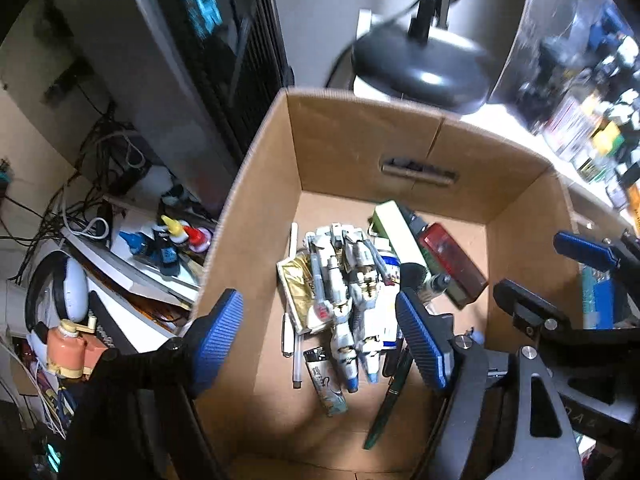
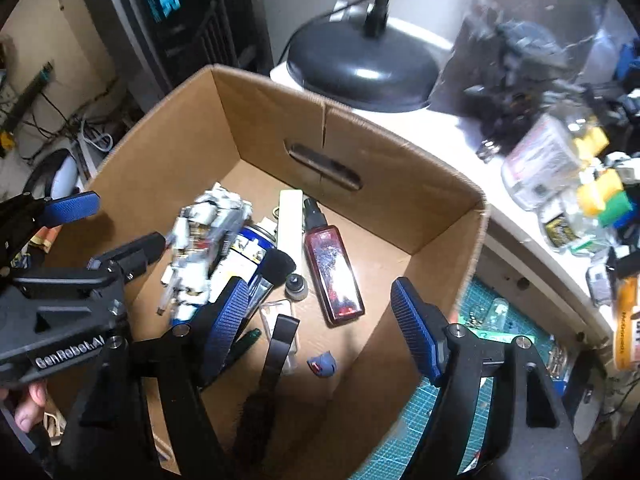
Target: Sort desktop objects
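Robot model, white and grey with blue feet, lies in the cardboard box on top of a gold packet, straight ahead between the left gripper fingers. Left wrist view: those fingers stand wide apart with nothing between them, one blue pad outside the box's near wall, the other over the box floor. Model's long axis runs along the fingers' reach, blue feet toward the camera, head end toward the far wall with the handle slot. My guess is light, rigid, jointed plastic with thin parts that could snap or pop off; the torso looks the safest hold, across its narrow width, not the limbs. Pens lie on either side of it, close enough to snag. Right wrist view: right gripper also spread and empty, hanging over the box. Here the model sits beyond and outside the left-hand finger, leaning on a blue and white can. Between the fingers and ahead lie a red bottle, long axis running away from the camera with its black spray top at the far end, likely smooth and slippery, and a black brush. Small items crowd the bench past the right-hand finger.
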The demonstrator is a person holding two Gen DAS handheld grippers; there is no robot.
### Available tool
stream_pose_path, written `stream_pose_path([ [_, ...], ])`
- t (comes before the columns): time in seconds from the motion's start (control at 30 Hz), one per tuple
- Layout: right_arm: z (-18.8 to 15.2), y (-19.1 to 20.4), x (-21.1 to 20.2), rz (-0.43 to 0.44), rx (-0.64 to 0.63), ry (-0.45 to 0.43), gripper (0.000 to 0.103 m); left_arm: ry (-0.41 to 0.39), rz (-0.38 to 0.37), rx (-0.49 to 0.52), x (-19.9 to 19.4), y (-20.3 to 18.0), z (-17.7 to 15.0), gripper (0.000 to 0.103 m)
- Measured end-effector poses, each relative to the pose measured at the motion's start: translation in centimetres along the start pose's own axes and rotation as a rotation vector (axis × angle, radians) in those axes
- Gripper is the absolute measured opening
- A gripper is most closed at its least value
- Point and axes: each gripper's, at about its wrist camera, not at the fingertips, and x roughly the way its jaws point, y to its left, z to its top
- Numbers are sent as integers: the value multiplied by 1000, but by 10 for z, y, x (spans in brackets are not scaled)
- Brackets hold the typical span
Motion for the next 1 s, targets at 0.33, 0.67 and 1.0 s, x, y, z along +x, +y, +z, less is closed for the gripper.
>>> stream_pose_path([
  [0.33, -6, 15, -34, 10, -8, -116, 73, -198, 120, 127, -50, -21, -32, 97],
  [0.67, -40, 23, -77, 43, -58, -229, 86, -316, 159, 144, -99, -24, -63, 102],
  [1.0, -90, 39, -133, 55, -113, -371, 103, -434, 165, 149, -146, -31, -103, 102],
])
